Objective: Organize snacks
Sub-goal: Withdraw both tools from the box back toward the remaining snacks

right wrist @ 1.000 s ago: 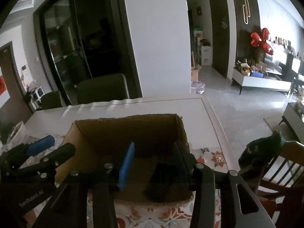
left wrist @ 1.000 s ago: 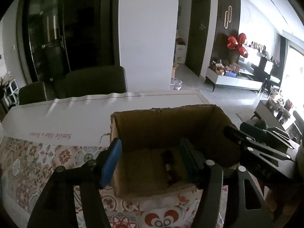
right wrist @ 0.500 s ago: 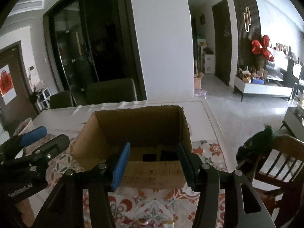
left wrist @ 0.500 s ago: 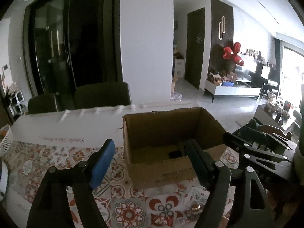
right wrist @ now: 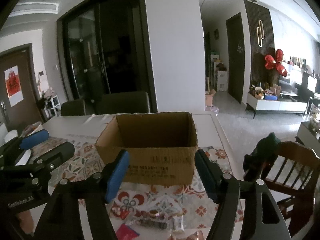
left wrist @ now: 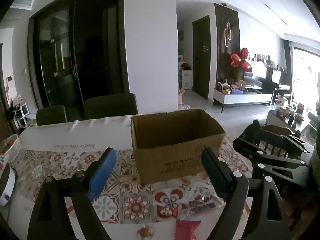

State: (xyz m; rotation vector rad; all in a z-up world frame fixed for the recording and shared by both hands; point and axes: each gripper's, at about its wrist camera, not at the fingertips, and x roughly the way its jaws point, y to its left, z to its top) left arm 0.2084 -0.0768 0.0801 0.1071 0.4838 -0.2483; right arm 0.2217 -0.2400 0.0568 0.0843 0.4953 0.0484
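An open brown cardboard box (left wrist: 176, 146) stands on the patterned tablecloth (left wrist: 66, 160); it also shows in the right wrist view (right wrist: 152, 156). Its inside is hidden from here. Small wrapped snacks (left wrist: 192, 202) and a red packet (left wrist: 186, 230) lie on the table in front of the box; they also show in the right wrist view (right wrist: 154, 222). My left gripper (left wrist: 158, 170) is open and empty, held above the table short of the box. My right gripper (right wrist: 162, 170) is open and empty, also short of the box. Each gripper shows in the other's view.
A wooden chair (right wrist: 284, 172) with dark cloth on it stands right of the table. Dark chairs (left wrist: 110, 106) stand behind the table. A white bowl (left wrist: 10, 146) and a white appliance (left wrist: 6, 186) sit at the left.
Both grippers have drawn back and up from inside the box. The box is now farther away, and the snacks on the table have come into view.
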